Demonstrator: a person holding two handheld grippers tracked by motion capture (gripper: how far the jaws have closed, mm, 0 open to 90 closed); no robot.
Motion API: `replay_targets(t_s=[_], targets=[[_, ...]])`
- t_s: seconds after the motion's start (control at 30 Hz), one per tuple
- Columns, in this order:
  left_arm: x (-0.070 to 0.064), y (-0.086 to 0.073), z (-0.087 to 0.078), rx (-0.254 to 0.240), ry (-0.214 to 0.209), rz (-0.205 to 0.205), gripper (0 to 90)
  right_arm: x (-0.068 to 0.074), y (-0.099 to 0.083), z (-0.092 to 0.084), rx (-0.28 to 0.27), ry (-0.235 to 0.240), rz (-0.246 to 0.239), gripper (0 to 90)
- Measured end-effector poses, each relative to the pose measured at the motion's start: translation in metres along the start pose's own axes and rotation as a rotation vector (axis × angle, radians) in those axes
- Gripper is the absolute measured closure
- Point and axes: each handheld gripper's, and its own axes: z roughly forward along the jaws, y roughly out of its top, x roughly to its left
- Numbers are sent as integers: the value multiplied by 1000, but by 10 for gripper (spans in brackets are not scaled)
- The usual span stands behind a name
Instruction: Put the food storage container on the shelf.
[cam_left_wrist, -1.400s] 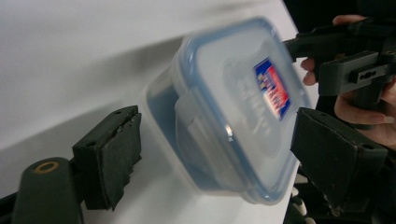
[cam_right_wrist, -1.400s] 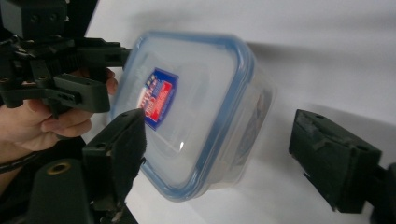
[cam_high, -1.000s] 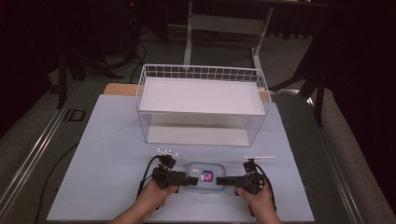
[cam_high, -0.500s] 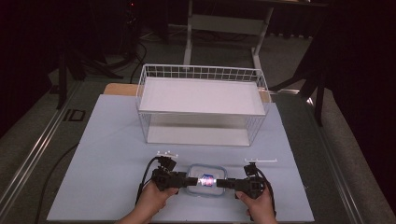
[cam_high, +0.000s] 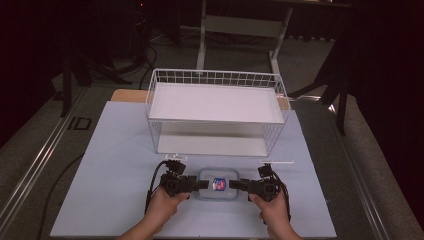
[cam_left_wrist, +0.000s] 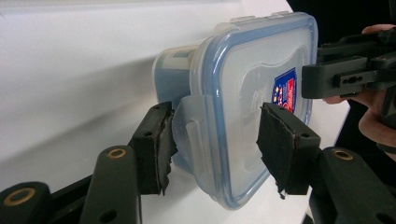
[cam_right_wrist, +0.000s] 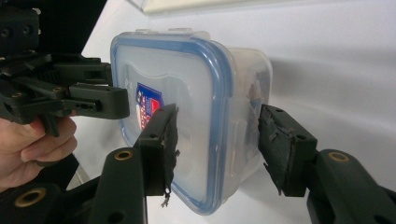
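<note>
Between my two hands sits a small clear plastic container (cam_high: 218, 184), flat on the pale blue table, just in front of the white wire rack. It is rectangular with rounded corners. Its lid (cam_left_wrist: 254, 88) is on, translucent with a blue rim and a red and blue sticker (cam_right_wrist: 147, 107) near the middle. A clear latch flap (cam_left_wrist: 191, 126) on one short end hangs down beside the lid edge.
</note>
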Motion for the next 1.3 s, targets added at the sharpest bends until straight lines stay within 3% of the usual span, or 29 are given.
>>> replay_targets(t_s=[0.33,0.6,0.83,0.9,1.03,1.07,1.17,1.2,1.3], targets=[[10,35,-6,-60,37,30,475,0,38,8,-79,6,-29,484],[30,59,1,-92,54,41,476,-12,63,24,-137,11,-17,482],[43,67,11,-99,64,32,475,-24,73,37,-138,13,-7,480],[46,70,14,-124,58,18,476,-27,76,39,-147,9,1,479],[51,72,20,-119,59,7,476,-33,80,45,-154,-7,9,475],[52,72,22,-122,54,-13,476,-35,80,46,-157,-6,16,473],[57,73,25,-111,59,-3,476,-38,82,51,-162,-14,9,469],[59,74,25,-117,77,20,476,-40,82,51,-167,-8,13,470],[60,76,26,-140,74,13,476,-40,84,51,-180,-7,10,469]])
